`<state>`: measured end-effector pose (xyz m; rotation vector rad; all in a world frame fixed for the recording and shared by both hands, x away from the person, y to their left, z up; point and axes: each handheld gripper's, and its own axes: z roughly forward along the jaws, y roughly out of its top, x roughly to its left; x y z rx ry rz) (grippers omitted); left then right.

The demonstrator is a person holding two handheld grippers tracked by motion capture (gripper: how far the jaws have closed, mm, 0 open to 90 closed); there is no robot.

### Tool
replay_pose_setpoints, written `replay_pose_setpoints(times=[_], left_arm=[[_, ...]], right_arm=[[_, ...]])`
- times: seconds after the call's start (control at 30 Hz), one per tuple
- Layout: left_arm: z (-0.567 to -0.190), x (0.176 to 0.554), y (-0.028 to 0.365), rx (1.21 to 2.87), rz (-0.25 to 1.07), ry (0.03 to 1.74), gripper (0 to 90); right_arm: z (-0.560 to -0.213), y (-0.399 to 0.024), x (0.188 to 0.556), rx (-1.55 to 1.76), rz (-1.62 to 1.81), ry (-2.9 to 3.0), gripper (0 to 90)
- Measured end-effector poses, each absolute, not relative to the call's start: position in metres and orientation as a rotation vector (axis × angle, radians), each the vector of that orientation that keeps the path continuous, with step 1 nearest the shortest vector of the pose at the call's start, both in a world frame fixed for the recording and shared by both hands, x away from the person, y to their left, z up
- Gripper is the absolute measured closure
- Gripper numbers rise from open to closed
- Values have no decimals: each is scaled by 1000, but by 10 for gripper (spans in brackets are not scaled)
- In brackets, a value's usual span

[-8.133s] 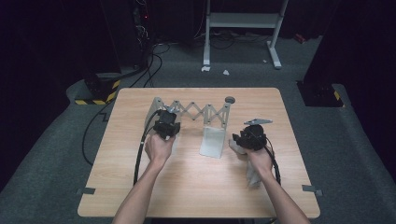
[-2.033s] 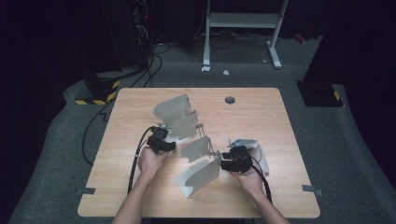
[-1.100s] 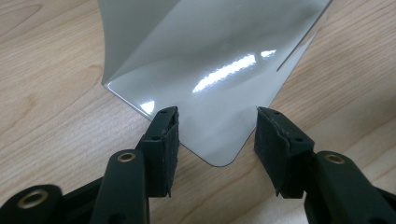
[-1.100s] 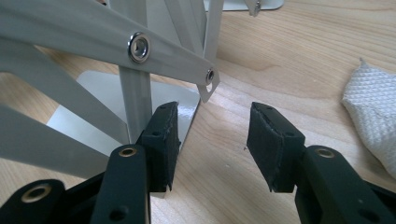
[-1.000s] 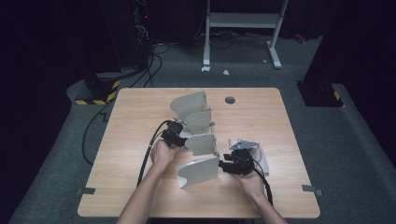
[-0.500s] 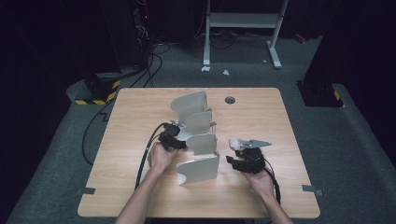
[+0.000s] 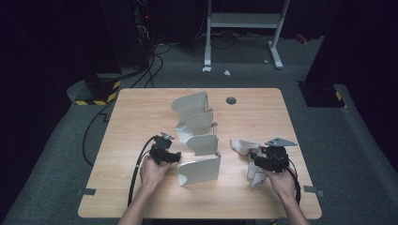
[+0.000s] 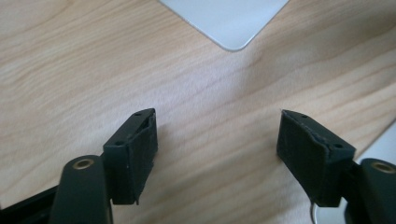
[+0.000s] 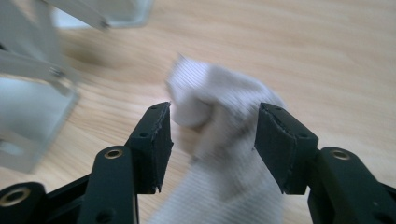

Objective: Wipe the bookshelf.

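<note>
We see the rack (image 7: pixel 197 140), a folding grey thing of curved panels, standing mid-table (image 7: pixel 141 112), its panels stepping from the far side toward the person. The left gripper (image 7: pixel 170 156) sits just left of the nearest panel, apart from it; in the left gripper view its jaws are spread wide over bare wood, having just been opening, with nothing between them and only a pale panel corner (image 8: pixel 229 21) beyond the tips. The right gripper (image 7: pixel 259 159) lies to the right of the rack, over a crumpled white cloth (image 7: pixel 246 147) resting on the table. In the right gripper view the cloth (image 9: pixel 219 140) bunches up between the jaws, which have just been opening too; the left pad stands a little clear of the fabric, and we cannot tell whether the right pad touches it. The rack's metal frame (image 9: pixel 32 79) shows blurred at the left of that view.
</note>
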<state>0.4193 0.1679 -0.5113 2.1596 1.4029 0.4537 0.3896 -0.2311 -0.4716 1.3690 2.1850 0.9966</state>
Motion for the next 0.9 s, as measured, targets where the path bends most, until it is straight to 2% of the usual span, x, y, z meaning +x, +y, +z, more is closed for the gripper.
replay_pose_setpoints(times=[0.27,0.3,0.37,0.4,0.5,0.6,0.8,0.87,0.9], left_arm=[[-512,400,180,2092,397,1416,239],[-513,396,181,2082,391,1410,239],[-514,388,180,2072,391,1398,218],[-515,385,179,2067,395,1401,213],[-516,382,175,2065,423,1395,203],[-520,379,170,2092,496,1371,190],[-529,379,170,2015,549,1356,77],[-529,379,170,2013,551,1357,73],[-529,379,170,2011,552,1358,72]], right_arm=[[-500,-235,402,1409,812,2222,443],[-504,-233,403,1405,790,2229,477],[-512,-228,402,1375,789,2242,643],[-512,-226,401,1359,804,2249,691],[-512,-216,398,1301,823,2296,769],[-511,-201,394,1224,860,2368,786],[-515,-163,385,1060,1012,2520,784],[-515,-151,384,1030,1051,2564,753],[-515,-147,384,1014,1057,2577,701]])
